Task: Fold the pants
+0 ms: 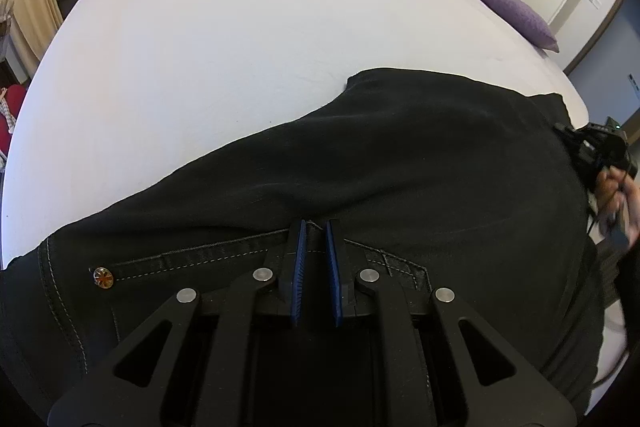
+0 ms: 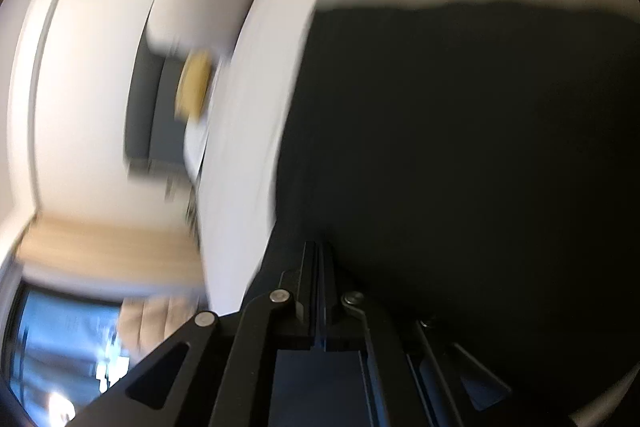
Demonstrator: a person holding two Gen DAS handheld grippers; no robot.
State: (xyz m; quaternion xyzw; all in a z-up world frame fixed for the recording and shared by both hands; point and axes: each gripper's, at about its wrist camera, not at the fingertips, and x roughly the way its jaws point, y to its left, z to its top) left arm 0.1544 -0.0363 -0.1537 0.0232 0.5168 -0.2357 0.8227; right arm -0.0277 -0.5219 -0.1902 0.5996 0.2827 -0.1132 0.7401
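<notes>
On the bed (image 1: 200,47), both grippers' fingers clamp the black pants (image 1: 400,155).

Black denim pants (image 1: 400,163) lie spread across a white bed (image 1: 220,47), stretching from the near left toward the far right. The near end shows the waistband, with pale contrast stitching, a pocket seam and a small round metal button (image 1: 103,277) at the left. The fabric is rumpled, with soft folds across the middle. In the blurred right wrist view, the pants (image 2: 460,147) appear only as a dark mass against the bed.
</notes>
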